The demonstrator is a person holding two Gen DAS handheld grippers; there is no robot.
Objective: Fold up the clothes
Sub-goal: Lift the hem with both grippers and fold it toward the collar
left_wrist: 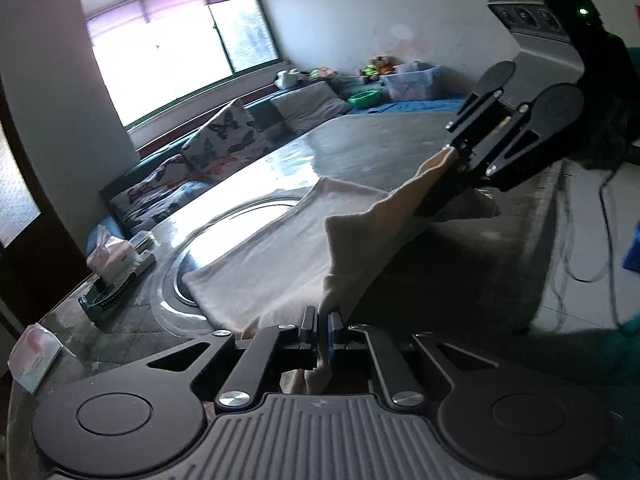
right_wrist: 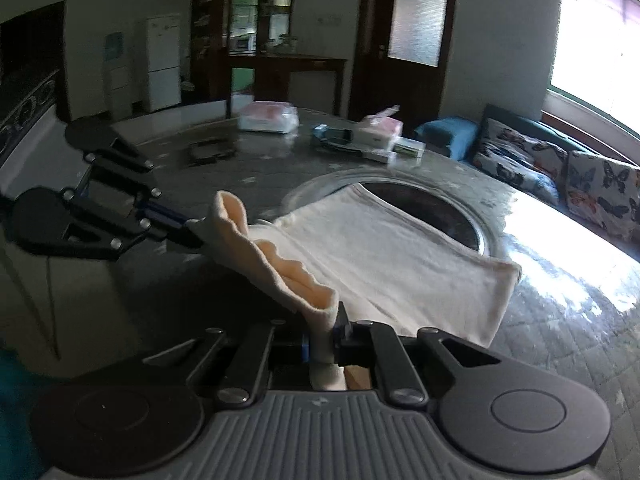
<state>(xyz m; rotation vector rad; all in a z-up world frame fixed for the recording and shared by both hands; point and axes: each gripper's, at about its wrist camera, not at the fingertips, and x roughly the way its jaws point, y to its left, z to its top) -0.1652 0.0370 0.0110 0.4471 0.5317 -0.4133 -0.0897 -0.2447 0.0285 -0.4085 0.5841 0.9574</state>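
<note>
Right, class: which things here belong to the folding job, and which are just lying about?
Job:
- cloth
- left gripper
- right gripper
- table

Lying about:
- tissue box
- wipes pack
- cushions

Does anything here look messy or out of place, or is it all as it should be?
Nothing looks spilled or broken. The one untidy thing is the cream cotton garment: its near edge bunches in wavy folds between the left gripper and right gripper, both shut on it, while its far part lies over the table's round inset.
</note>
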